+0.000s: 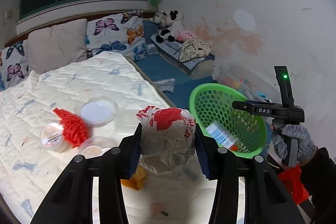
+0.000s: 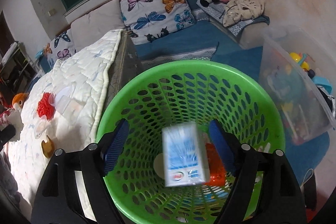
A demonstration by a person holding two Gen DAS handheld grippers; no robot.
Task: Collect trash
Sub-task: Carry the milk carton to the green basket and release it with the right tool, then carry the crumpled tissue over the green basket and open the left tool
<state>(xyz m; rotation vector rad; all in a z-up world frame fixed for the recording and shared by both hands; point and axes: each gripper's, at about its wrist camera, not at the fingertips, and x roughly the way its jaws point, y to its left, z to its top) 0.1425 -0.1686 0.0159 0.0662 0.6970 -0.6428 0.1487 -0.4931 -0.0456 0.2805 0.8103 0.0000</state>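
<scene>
A: What did the left gripper [image 1: 168,146] hold?
B: A crumpled white-and-red printed wrapper [image 1: 168,135], thin and crinkled, with a slight sheen, pressed between ribbed blue pads [image 1: 134,152] on matt black plastic arms.

A: And the container?
B: A green perforated plastic basket [image 2: 189,70], smooth and glossy. Inside lay a blurred white-and-blue carton [image 2: 183,157] with a smooth printed surface.

A: The surface beneath?
B: A cream quilted cloth cover [image 1: 88,81], matt and stitched in squares. On it lay a red knitted-looking mesh piece [image 1: 72,129], coarse in texture, and clear round plastic lids [image 1: 98,111], glossy.
</scene>
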